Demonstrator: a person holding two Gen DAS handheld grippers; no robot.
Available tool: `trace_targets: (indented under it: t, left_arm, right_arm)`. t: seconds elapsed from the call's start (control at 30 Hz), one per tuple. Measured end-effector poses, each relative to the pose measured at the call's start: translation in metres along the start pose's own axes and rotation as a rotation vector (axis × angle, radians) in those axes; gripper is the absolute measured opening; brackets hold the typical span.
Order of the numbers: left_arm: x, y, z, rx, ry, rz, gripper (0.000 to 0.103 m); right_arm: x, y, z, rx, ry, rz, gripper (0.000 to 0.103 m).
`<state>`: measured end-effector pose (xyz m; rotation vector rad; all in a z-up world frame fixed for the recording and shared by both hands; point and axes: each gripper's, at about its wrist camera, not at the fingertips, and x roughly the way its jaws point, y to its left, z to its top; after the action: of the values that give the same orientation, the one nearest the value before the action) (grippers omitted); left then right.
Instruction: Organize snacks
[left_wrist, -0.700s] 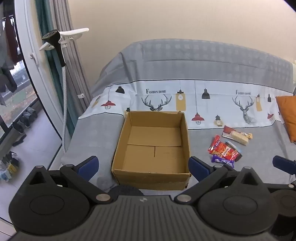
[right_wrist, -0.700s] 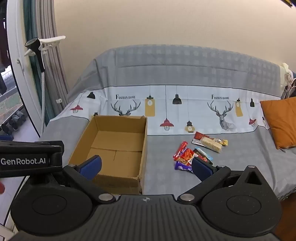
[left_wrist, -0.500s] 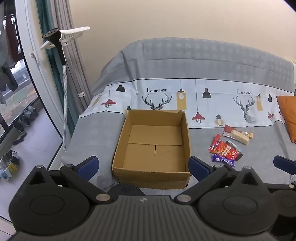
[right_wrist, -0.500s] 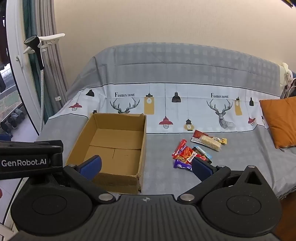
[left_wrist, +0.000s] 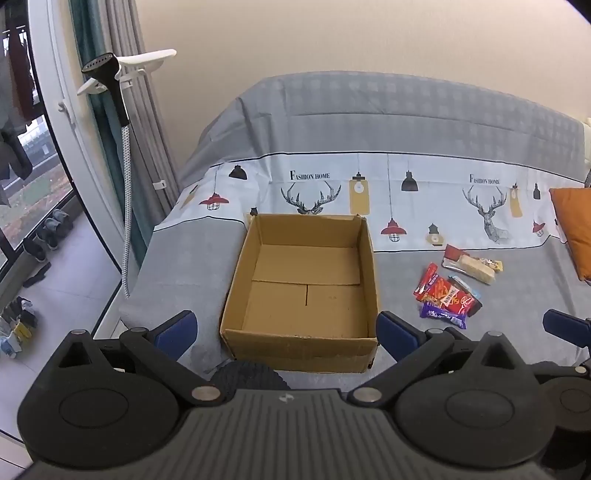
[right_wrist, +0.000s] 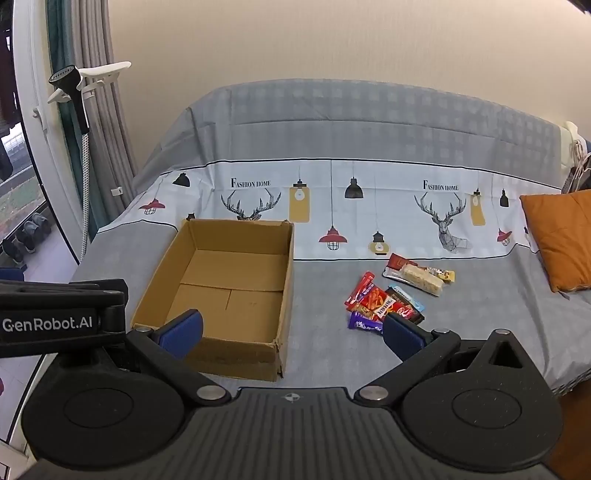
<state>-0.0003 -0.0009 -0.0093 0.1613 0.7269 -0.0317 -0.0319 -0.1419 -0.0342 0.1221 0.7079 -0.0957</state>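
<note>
An open, empty cardboard box (left_wrist: 306, 288) (right_wrist: 225, 288) sits on the grey covered sofa. To its right lies a small pile of snack packets (left_wrist: 448, 295) (right_wrist: 384, 306), red, purple and black, and a pale wafer bar (left_wrist: 476, 267) (right_wrist: 423, 278) behind them. My left gripper (left_wrist: 286, 332) is open and empty, held in front of the box's near wall. My right gripper (right_wrist: 291, 334) is open and empty, held short of the box's right corner and the snacks.
An orange cushion (right_wrist: 561, 236) lies at the sofa's right end. A garment steamer on a stand (left_wrist: 110, 96) and curtains stand to the left by the window. The sofa's front edge drops to the floor on the left (left_wrist: 55, 295).
Both grippers have shifted slightly, so the box and snacks sit a little higher in view. Nothing was grasped or moved.
</note>
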Motion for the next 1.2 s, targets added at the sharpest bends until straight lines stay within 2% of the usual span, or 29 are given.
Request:
trace_targets:
  t: [1.2]
  left_arm:
    - [0.0006, -0.0039, -0.0062, -0.009, 0.022, -0.033, 0.103]
  right_arm:
    - [-0.0004, 0.0013, -0.0075, -0.003, 0.017, -0.006, 0.103]
